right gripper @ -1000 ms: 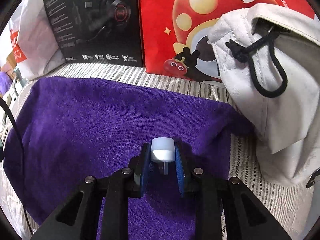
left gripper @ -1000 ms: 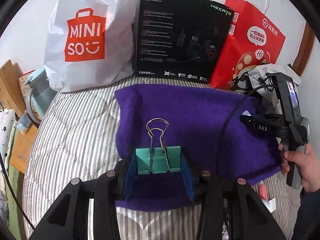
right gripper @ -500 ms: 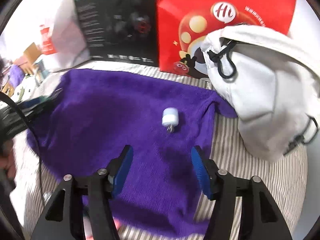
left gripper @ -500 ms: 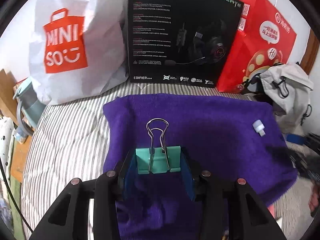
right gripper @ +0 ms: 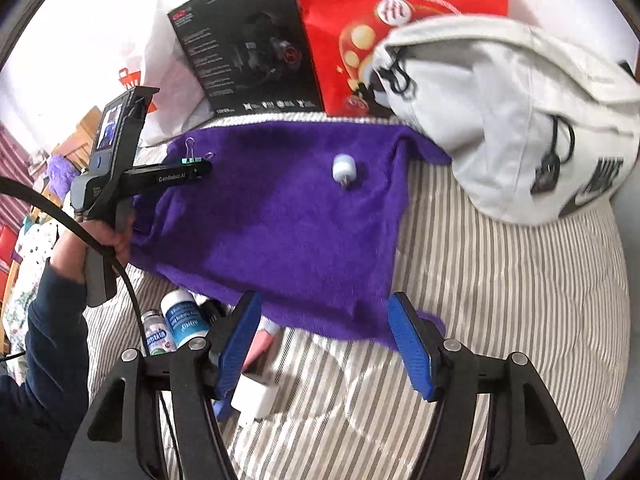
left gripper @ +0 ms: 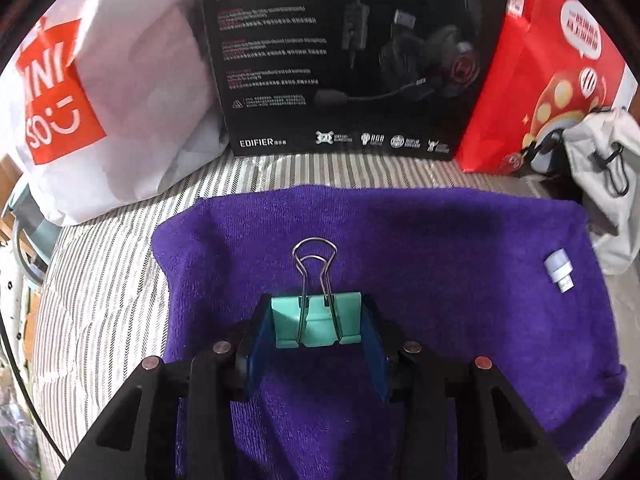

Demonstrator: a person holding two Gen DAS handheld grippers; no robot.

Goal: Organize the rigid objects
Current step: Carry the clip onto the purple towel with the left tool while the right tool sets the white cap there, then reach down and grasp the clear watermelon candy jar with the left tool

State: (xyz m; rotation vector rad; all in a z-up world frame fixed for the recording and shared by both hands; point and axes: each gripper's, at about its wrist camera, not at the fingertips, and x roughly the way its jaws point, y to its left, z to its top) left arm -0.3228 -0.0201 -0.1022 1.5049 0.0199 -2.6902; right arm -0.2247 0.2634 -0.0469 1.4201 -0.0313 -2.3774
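A green binder clip (left gripper: 318,326) is gripped between the jaws of the left gripper (left gripper: 316,344), above the purple towel (left gripper: 440,280) on the striped bed (right gripper: 500,300). A small white adapter (right gripper: 343,168), held a second ago, has been released onto the towel. The right gripper (right gripper: 326,344) is seen withdrawn, jaws spread empty; one item is judged placed.

Backdrop ahead of left gripper: white MINISO bag (left gripper: 100,92) far left, black Edifier headset box (left gripper: 344,56) upright dead ahead, red mushroom-print paper bag (left gripper: 548,80) to its right. Grey drawstring bag (right gripper: 512,120) ahead-right of right gripper, leaning on the red bag. All sit on striped bedding (right gripper: 500,320).
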